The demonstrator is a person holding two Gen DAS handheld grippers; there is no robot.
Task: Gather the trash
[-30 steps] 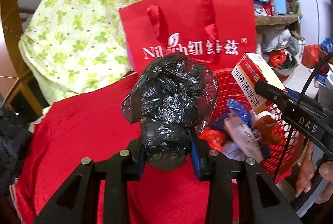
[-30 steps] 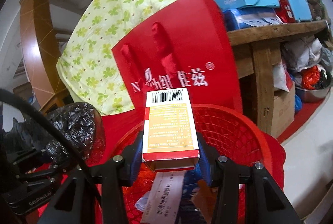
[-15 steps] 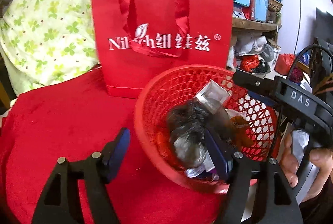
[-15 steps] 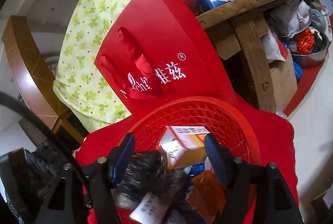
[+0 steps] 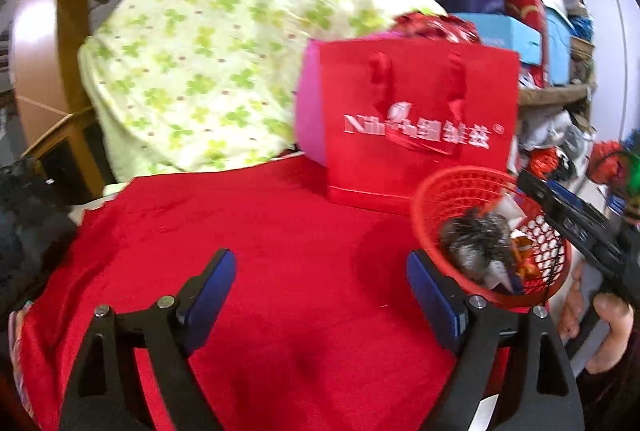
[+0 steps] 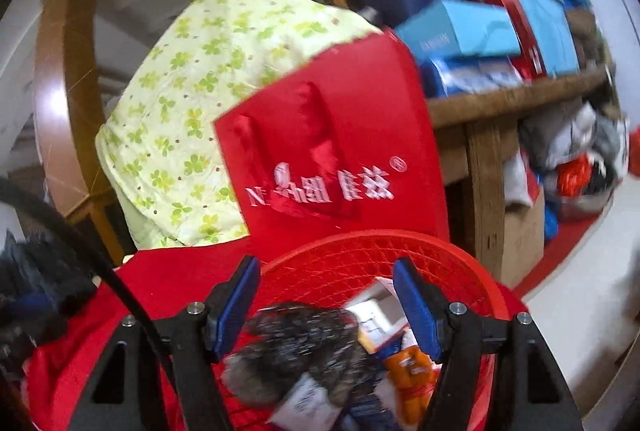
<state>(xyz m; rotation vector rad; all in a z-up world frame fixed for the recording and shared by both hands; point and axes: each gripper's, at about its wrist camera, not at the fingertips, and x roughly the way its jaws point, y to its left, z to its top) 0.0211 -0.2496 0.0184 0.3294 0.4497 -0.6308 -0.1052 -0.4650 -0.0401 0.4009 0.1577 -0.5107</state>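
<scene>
Both grippers empty, the trash lying in the red basket

Left wrist view: your left gripper (image 5: 320, 287) hangs over the red cloth (image 5: 280, 231), its jaws wide apart and just now opening further, nothing between them but bare cloth. The red basket (image 5: 424, 215) sits at 3 o'clock with the black plastic bag (image 5: 476, 243) inside; a red gift bag (image 5: 420, 135) stands behind it at 1 o'clock, a green clover-print cloth (image 5: 224, 63) at 11, and cluttered shelves at the far right edge. Right wrist view: your right gripper (image 6: 326, 303) has just opened too and stands apart over the basket (image 6: 360, 255), gripping nothing; the black bag (image 6: 296, 347), a small white box (image 6: 380, 315) and orange wrappers (image 6: 412, 371) lie below it. The gift bag (image 6: 332, 143) blocks 12 o'clock, a wooden shelf (image 6: 516, 99) of boxes at 2
</scene>
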